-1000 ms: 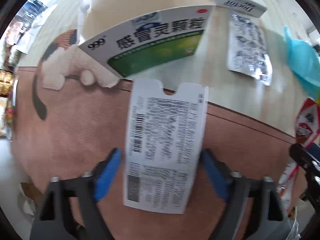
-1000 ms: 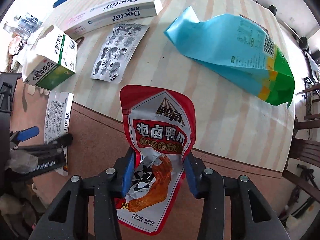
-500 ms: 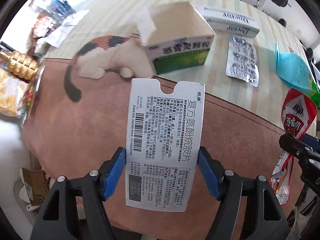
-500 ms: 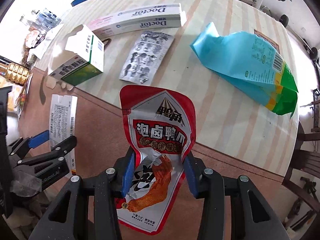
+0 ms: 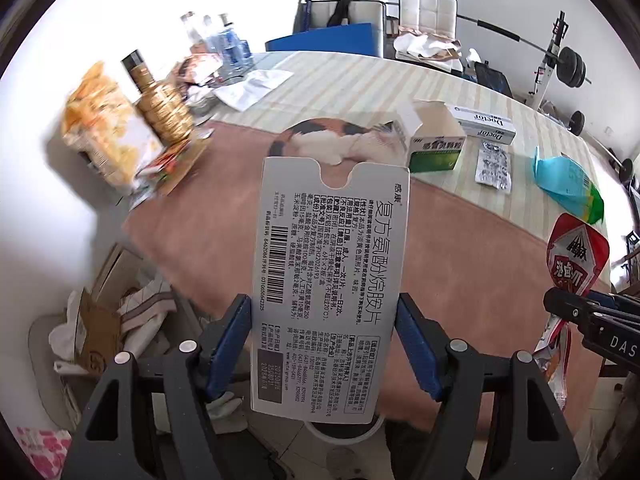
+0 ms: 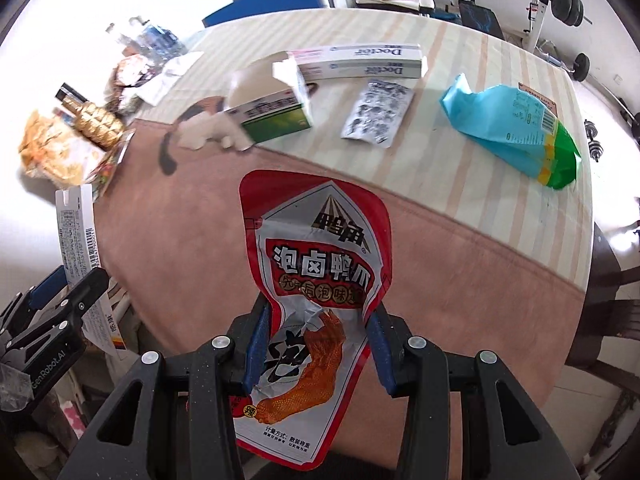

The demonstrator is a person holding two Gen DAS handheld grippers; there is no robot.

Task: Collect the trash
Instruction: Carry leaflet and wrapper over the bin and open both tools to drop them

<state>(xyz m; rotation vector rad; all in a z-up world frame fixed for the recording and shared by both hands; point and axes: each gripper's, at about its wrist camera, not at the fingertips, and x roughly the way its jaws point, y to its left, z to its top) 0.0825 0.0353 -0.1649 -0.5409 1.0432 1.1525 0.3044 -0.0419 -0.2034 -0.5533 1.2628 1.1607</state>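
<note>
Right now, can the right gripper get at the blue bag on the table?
Probably not yet. The right gripper is shut on the red snack pouch, so its jaws are occupied. The blue bag lies unobstructed on the table, though.

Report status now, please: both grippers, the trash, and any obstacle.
Left gripper shut on flat white medicine carton. Right gripper shut on red snack pouch. Both held off the table. Nothing blocking seen.
</note>
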